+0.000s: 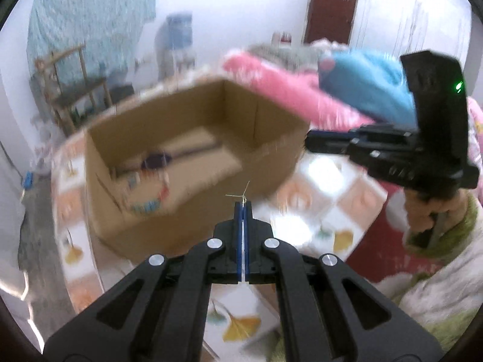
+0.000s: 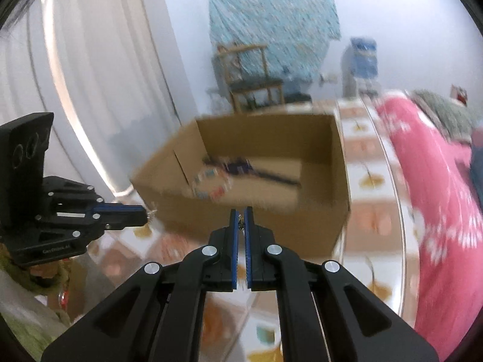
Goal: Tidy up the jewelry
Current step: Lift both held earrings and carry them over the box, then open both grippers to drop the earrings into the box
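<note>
An open cardboard box (image 1: 169, 187) stands on the patterned table; it also shows in the right wrist view (image 2: 326, 223). Blurred small items lie on its floor. My left gripper (image 1: 243, 208) is shut on a thin gold piece of jewelry (image 1: 241, 194) that sticks out past its tips, held in front of the box's near wall. It also shows at the left of the right wrist view (image 2: 145, 212). My right gripper (image 2: 240, 220) is nearly closed on a small dark jewelry piece (image 2: 240, 225), held before the box. It also shows in the left wrist view (image 1: 311, 141), right of the box.
The table has a checked leaf-pattern cloth (image 1: 329, 211). Pink bedding (image 2: 437, 196) and a blue pillow (image 1: 368, 87) lie to the right. A wooden chair (image 2: 250, 75) and a water dispenser (image 2: 360, 63) stand behind. A white curtain (image 2: 99, 75) hangs at left.
</note>
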